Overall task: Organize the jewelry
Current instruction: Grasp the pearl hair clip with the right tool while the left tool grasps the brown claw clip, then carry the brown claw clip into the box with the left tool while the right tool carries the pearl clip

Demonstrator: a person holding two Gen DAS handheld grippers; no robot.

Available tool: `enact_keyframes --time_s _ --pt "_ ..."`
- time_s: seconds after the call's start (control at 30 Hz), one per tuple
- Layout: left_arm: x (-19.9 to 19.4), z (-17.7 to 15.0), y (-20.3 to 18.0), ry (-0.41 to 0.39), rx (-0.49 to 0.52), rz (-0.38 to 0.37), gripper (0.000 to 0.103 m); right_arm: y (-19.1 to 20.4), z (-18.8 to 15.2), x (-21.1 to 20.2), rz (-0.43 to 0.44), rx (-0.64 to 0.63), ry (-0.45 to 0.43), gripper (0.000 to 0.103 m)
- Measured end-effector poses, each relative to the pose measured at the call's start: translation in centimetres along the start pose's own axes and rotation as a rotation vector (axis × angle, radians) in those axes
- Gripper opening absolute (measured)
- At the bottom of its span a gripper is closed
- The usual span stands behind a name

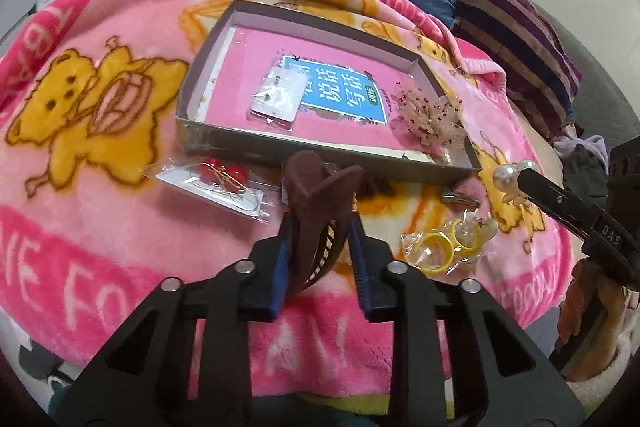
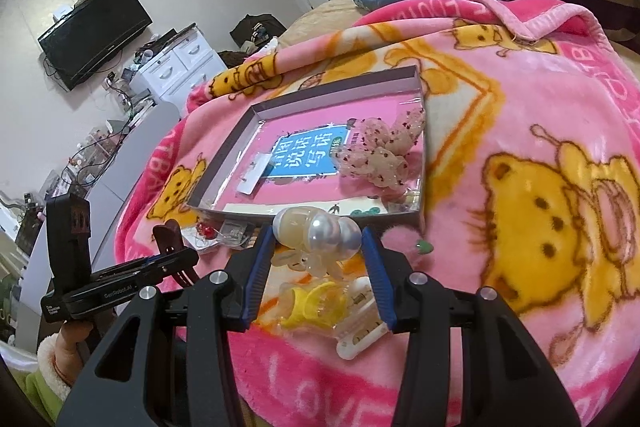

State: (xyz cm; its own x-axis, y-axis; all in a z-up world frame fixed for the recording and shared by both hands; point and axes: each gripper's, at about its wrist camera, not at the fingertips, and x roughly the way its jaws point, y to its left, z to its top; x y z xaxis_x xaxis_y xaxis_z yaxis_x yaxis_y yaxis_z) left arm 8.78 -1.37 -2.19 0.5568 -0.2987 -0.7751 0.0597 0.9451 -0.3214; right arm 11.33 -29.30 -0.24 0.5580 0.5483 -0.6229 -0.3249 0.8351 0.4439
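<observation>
Brown plastic is what my left gripper [image 1: 320, 227] is clamped on: a hair claw clip [image 1: 316, 211] stands between the two blue-padded fingers, its curved top rising above the fingertips and its teeth pointing down between them. It is held above the pink bear-print blanket [image 1: 100, 211], just short of the near wall of the grey shallow box [image 1: 192, 107].

My right gripper [image 2: 318, 239] holds a pearl hair clip [image 2: 320, 233]; the pearls and a pale translucent piece sit between the blue fingers, though I cannot tell how firmly both pads bear on it. In the left wrist view the same pearls [image 1: 508, 177] show at the tip of that gripper, to the right of the box's near right corner and clear of the blanket.

Inside the box lies a pink book with a blue title panel [image 1: 340, 91]. On it rest a small clear packet with an earring card [image 1: 278, 95] and, toward the right wall, a speckled sheer scrunchie [image 1: 430, 119].

Outside the box, on the blanket: a bagged card with red bead earrings [image 1: 218, 181] lies just left of the brown claw clip, and a bag of yellow rings [image 1: 444, 247] lies to its right, directly below my right gripper. A white clip [image 2: 360, 337] lies beside that bag in the right wrist view.
</observation>
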Motion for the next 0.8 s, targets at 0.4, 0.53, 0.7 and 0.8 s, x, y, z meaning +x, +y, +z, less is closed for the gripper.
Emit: enact_keyframes --time_s 0.4,0.53,0.7,0.8 --pt "-3.9 2.6 0.0 -0.112 0.000 -0.046 0.005 1.7 1.9 -1.2 0.030 -0.032 -0.045 0.044" --pt "-5.2 4.6 0.6 -0.160 -0.007 -0.030 0.005 2.7 2.9 -1.1 0.041 -0.049 -0.060 0.044" --pt "-6.1 6.7 1.5 -0.196 -0.015 -0.012 0.005 4.3 4.1 -0.6 0.061 -0.082 -0.071 0.044" --pt "-6.4 7.8 2.0 -0.209 -0.018 -0.007 0.005 5.2 4.8 0.1 0.069 -0.104 -0.072 0.044"
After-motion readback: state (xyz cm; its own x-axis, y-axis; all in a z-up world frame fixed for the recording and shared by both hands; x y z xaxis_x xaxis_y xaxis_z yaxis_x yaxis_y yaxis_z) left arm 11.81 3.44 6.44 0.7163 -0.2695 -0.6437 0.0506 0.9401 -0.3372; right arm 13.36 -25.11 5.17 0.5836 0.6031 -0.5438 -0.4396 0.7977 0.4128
